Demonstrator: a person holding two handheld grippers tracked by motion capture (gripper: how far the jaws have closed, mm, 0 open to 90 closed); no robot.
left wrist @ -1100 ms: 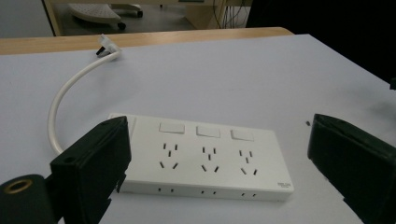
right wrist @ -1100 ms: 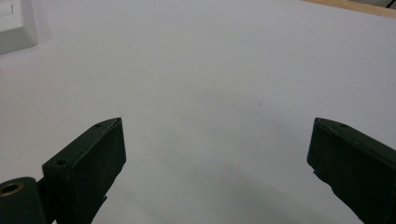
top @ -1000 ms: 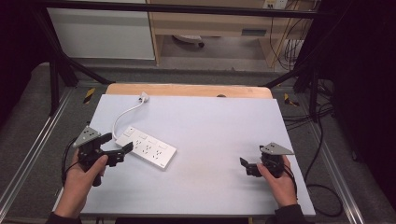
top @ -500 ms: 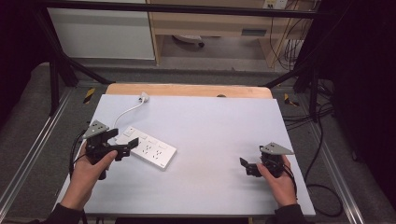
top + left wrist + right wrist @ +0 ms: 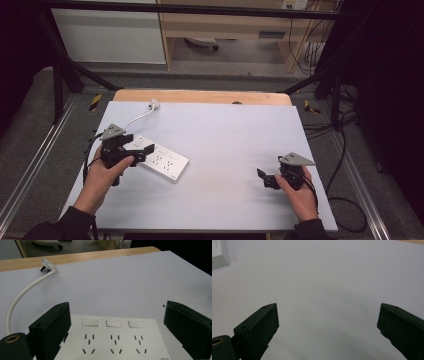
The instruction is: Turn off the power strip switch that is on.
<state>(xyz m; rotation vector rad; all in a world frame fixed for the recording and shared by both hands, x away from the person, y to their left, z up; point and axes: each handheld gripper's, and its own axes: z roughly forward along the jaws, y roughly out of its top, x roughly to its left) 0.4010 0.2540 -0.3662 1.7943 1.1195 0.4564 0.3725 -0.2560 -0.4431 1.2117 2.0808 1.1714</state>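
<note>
Currently the white power strip [image 5: 159,160] lies flat on the pale worktop [image 5: 230,135], left of centre and skewed to the worktop's edges, its cable [image 5: 134,120] curving back to a plug [image 5: 154,104] near the far wooden edge. Left gripper [image 5: 142,152] sits over the strip's near-left end, jaws spread wide; in the left gripper view the strip's three switches [image 5: 112,323] and three socket groups sit between the two jaws, left jaw overlapping the strip's corner, right jaw well clear of its side. Contact with the strip: cannot tell. Right gripper [image 5: 262,177] rests low at the right side of the worktop, jaws also spread, nothing between them, well apart from the strip. Judged step: lining up a grasp across the strip's body. Risks from here: (1) the strip looks about as wide as the jaw opening, so closing off-centre could push it sideways rather than clamp it; (2) smooth plastic casing on a smooth worktop, so it may slide or rotate under one-sided contact; (3) a jaw landing on a switch could toggle it; (4) lifting by one end would let the far end droop and the cable drag, twisting the strip out of the grip.
</note>
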